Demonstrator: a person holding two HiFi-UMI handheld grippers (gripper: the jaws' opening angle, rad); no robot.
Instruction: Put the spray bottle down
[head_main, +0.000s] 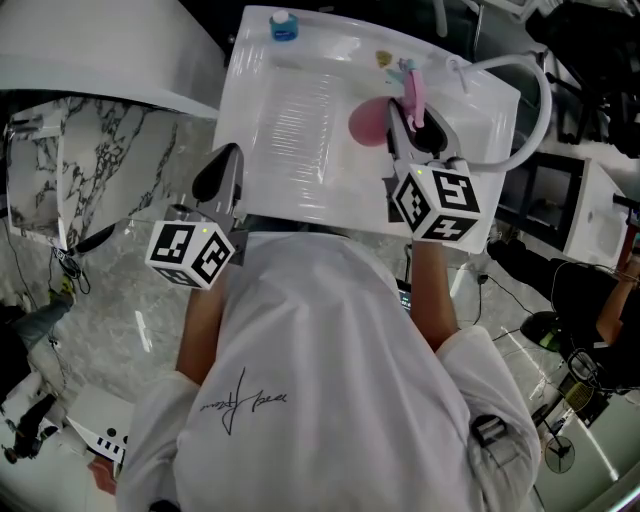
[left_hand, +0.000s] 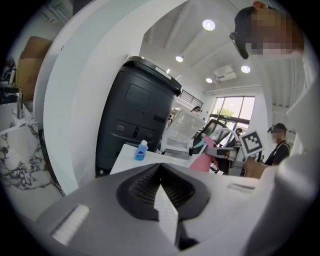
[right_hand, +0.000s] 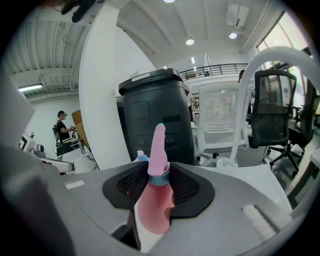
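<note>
In the head view the pink spray bottle (head_main: 368, 122) is over the white table (head_main: 290, 120), right of its middle. My right gripper (head_main: 415, 128) is shut on it near the neck. In the right gripper view the bottle (right_hand: 156, 205) fills the gap between the black pads (right_hand: 187, 187), and its pink trigger head points up and away. Whether its base touches the table I cannot tell. My left gripper (head_main: 222, 165) is shut and empty at the table's near left edge, and its pads (left_hand: 172, 187) meet. From there the spray bottle (left_hand: 202, 161) shows far right.
A small blue bottle (head_main: 283, 25) stands at the table's far edge. Behind the table stand a black bin (right_hand: 155, 115), a white chair (right_hand: 220, 117) and a black office chair (right_hand: 275, 107). A white curved tube (head_main: 535, 110) arches at the table's right. A marble surface (head_main: 70, 170) lies left.
</note>
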